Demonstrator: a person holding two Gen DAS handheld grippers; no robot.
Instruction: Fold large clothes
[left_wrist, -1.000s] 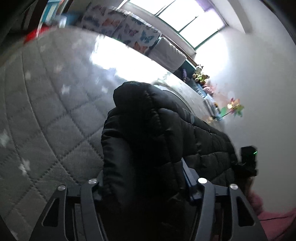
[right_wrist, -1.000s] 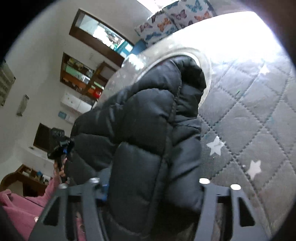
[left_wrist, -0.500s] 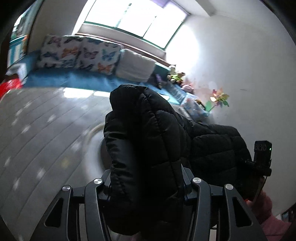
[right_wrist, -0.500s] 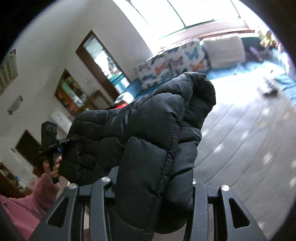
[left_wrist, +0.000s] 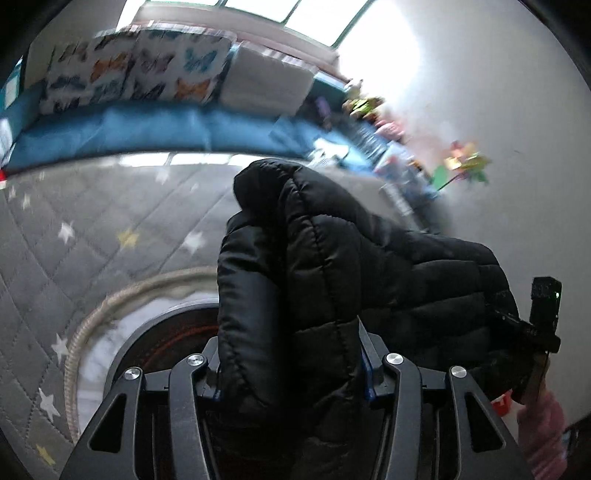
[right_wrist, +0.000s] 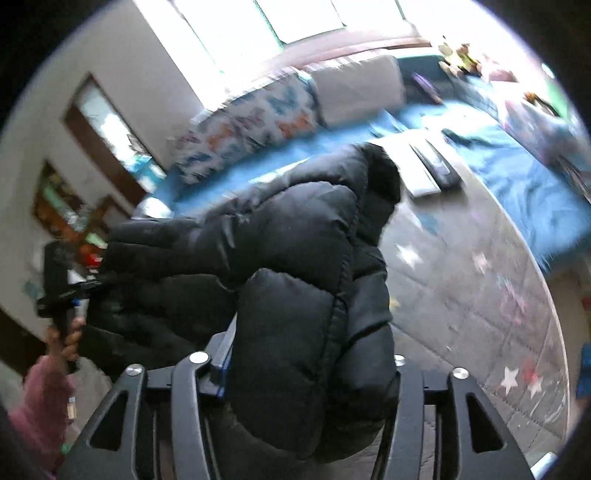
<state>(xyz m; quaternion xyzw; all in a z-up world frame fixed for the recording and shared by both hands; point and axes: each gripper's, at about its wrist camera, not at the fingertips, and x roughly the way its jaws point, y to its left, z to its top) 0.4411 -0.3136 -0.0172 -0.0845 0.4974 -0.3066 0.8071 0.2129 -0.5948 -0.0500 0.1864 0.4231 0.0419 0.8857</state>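
Note:
A black puffer jacket (left_wrist: 332, 258) hangs in the air between both grippers, stretched across from one to the other. In the left wrist view a thick fold bulges up between the fingers of my left gripper (left_wrist: 291, 369), whose jaws are opening while the pads still press on it. In the right wrist view my right gripper (right_wrist: 310, 365) holds another padded edge of the jacket (right_wrist: 295, 240), its jaws opening too. Each view shows the other gripper at the jacket's far end, in a hand with a pink sleeve (left_wrist: 543, 424).
Below lies a grey quilted mat with stars (left_wrist: 92, 229). A round dark object with a rope-like rim (left_wrist: 122, 332) sits under the left gripper. A blue bench (left_wrist: 147, 133) with butterfly cushions (left_wrist: 129, 70) runs along the window. White sheets and a dark remote-like item (right_wrist: 424, 166) lie on the mat.
Both grippers have swung across the room with the jacket held up between them. The bench and window have come into view, and the round rimmed object now shows under the left gripper.

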